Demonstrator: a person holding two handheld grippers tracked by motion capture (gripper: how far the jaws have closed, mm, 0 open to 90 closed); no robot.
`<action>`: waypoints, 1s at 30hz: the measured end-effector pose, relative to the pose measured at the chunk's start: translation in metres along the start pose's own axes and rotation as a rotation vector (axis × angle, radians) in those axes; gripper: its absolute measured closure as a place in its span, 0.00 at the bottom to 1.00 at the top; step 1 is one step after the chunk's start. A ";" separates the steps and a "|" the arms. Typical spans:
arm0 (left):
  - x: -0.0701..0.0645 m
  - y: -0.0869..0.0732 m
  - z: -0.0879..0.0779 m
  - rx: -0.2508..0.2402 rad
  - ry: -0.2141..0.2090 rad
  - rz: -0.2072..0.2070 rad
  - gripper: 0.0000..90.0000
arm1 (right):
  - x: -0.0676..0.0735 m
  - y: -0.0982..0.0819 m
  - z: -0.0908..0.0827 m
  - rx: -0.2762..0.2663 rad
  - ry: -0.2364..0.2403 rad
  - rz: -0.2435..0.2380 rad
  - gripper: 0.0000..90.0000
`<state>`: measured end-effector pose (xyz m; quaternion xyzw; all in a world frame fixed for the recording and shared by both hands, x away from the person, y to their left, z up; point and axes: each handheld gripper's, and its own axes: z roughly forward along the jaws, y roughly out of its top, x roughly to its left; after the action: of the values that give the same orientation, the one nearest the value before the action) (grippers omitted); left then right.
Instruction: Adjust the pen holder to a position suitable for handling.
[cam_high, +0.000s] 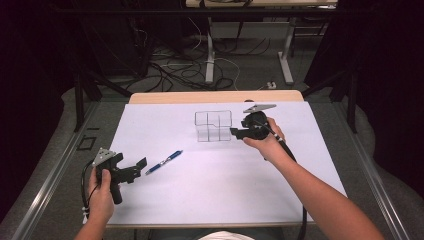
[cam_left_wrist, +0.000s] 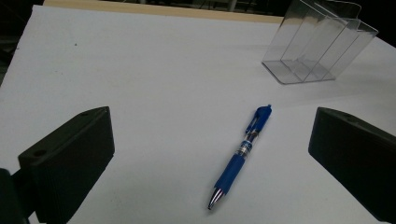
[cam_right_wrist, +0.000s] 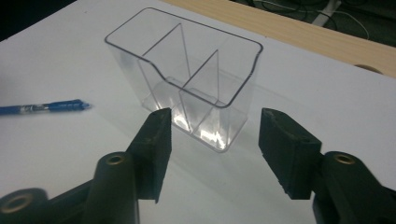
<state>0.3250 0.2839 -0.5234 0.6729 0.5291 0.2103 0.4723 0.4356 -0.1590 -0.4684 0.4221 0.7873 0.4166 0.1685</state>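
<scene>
White sheet (cam_high: 210, 190) covers most of the table (cam_high: 215, 96), whose bare wooden edge shows along the far side. On the sheet a blue pen (cam_high: 164, 162) lies flat, left of centre, its silver tip toward the person and its clip end pointing away and to the right. A clear plastic holder (cam_high: 213, 125) stands upright farther back near the middle, well apart from the pen; thin inner walls divide it into compartments, and all look empty.

At the left of the high view, the left gripper (cam_high: 140, 165) is held low over the sheet's near-left part by the left hand (cam_high: 101, 192), with its jaws pointing toward the pen. In the left gripper view, its jaws stand wide apart with nothing between them; the pen (cam_left_wrist: 240, 156) lies on the sheet ahead, between the two jaws, untouched, and the holder (cam_left_wrist: 317, 44) sits beyond at upper right.

The right gripper (cam_high: 234, 132), in the right hand (cam_high: 267, 142), sits just beside the holder's right side, aimed at it. In the right gripper view, its jaws are apart and empty, one on either side of the holder's (cam_right_wrist: 187, 88) near corner, but whether either touches the plastic cannot be told. The pen (cam_right_wrist: 44, 107) shows at the left edge there.
</scene>
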 end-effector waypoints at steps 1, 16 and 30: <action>0.000 0.000 0.000 -0.001 0.000 -0.001 0.00 | 0.002 0.000 -0.003 -0.001 0.003 -0.015 0.47; -0.003 0.003 0.001 -0.009 -0.026 -0.010 0.00 | 0.019 -0.019 -0.032 -0.037 0.036 -0.089 0.24; -0.015 0.012 0.000 0.003 -0.035 0.047 0.00 | 0.010 -0.060 -0.048 0.008 -0.012 -0.033 0.00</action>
<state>0.3258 0.2708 -0.5100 0.6894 0.5050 0.2091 0.4754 0.3685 -0.1936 -0.4866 0.4124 0.7946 0.4082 0.1785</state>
